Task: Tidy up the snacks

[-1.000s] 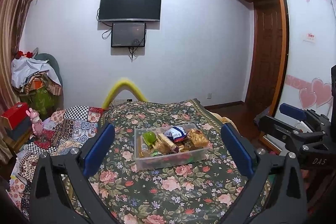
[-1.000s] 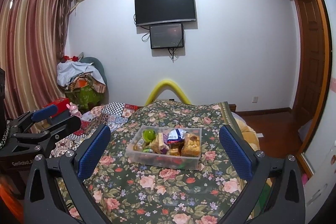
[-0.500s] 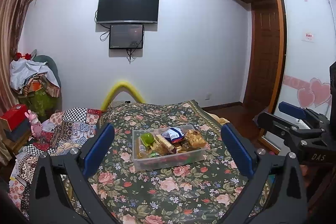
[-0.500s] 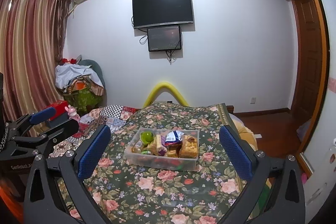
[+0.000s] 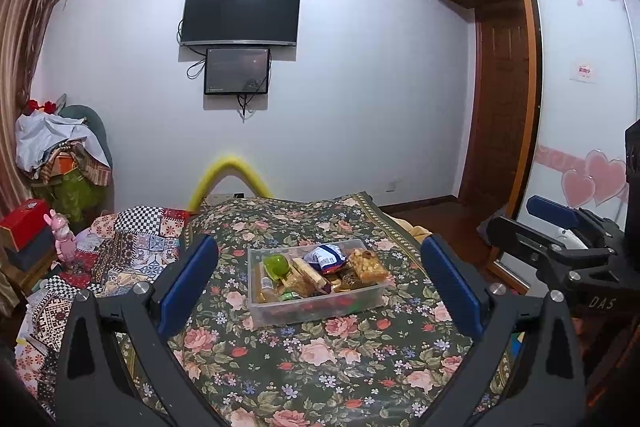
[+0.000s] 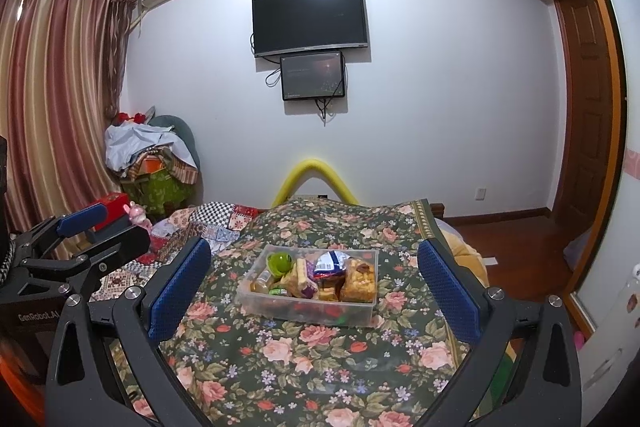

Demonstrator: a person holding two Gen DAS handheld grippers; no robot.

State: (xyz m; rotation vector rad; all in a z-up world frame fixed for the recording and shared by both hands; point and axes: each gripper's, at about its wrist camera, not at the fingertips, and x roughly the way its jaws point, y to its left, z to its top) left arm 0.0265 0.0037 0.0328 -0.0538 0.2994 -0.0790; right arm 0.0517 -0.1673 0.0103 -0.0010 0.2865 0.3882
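**Both grippers spread, short of the snack bin**

Landmark: clear bin (image 5: 316, 301) (image 6: 306, 305) on the floral bedspread (image 5: 320, 359) (image 6: 304, 363), about mid-bed.

Left gripper (image 5: 318, 289): jaws wide apart, nothing between the blue pads (image 5: 188, 285). It hangs above the bedspread on the near side of the bin, not touching it; the bin shows in the gap between the pads.

Right gripper (image 6: 314, 289): likewise released and empty, also near side of the bin, no contact. In the left view it sits to the right of the bin (image 5: 560, 239); in the right view the left gripper sits to the bin's left (image 6: 80, 239).

Bin contents: green cup (image 5: 276, 265) (image 6: 279, 262) at the far left corner, a small bottle (image 5: 265, 283) (image 6: 262, 277) beside it, blue-white bag (image 5: 325, 257) (image 6: 331, 263) toward the far side, orange snack pack (image 5: 367, 264) (image 6: 361, 281) at the right end, wrapped bars (image 5: 308, 273) in the middle. Items lie piled and overlapping; lower ones cannot be made out.

Beyond the bin: yellow arch (image 5: 230, 177) (image 6: 314, 177) at the bed's far end, TV (image 5: 240, 14) (image 6: 310, 19) on the wall. Left of the bin: patchwork quilt (image 5: 132, 247).
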